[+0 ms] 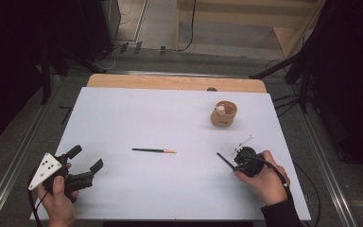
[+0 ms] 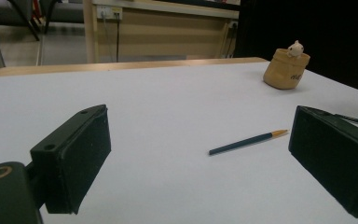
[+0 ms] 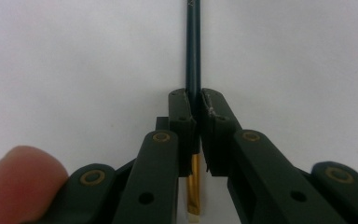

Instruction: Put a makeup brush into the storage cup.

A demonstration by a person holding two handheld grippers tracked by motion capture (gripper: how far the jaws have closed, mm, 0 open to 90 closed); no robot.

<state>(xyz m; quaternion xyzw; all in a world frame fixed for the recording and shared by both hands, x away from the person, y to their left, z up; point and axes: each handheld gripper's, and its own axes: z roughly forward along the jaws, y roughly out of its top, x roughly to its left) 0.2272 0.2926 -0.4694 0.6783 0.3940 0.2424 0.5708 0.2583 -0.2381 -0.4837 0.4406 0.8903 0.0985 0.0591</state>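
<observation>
closest to the lens in the right gripper view, my right gripper (image 3: pixel 195 100) has its jaws pressed together on a pencil (image 3: pixel 192 51), pinching it across the shaft. one fingertip (image 3: pixel 21 182) of mine shows at the bottom left there.

counting: two pencils, one pot, two grippers, one white table (image 1: pixel 146 118).

the pencil i hold is dark teal along its length, with a gold band and a pale end poking out below the jaws toward the camera; the long dark part runs straight away from me over the white surface. from the high view that same pencil (image 1: pixel 225 161) sticks out of my right gripper (image 1: pixel 238 158) toward the table's middle, low over the near right part of the table.

the second pencil (image 1: pixel 153 151) lies flat near the centre, well apart from both grippers, its orange tip pointing right. the left gripper view shows that pencil (image 2: pixel 247 142) too, and the small tan pot (image 2: pixel 285 70) with a little white figure on its rim, which the high view gives as a pot (image 1: pixel 223 114) toward the far right.

my left gripper (image 1: pixel 86 166) sits at the near left, jaws spread wide with nothing between them.
</observation>
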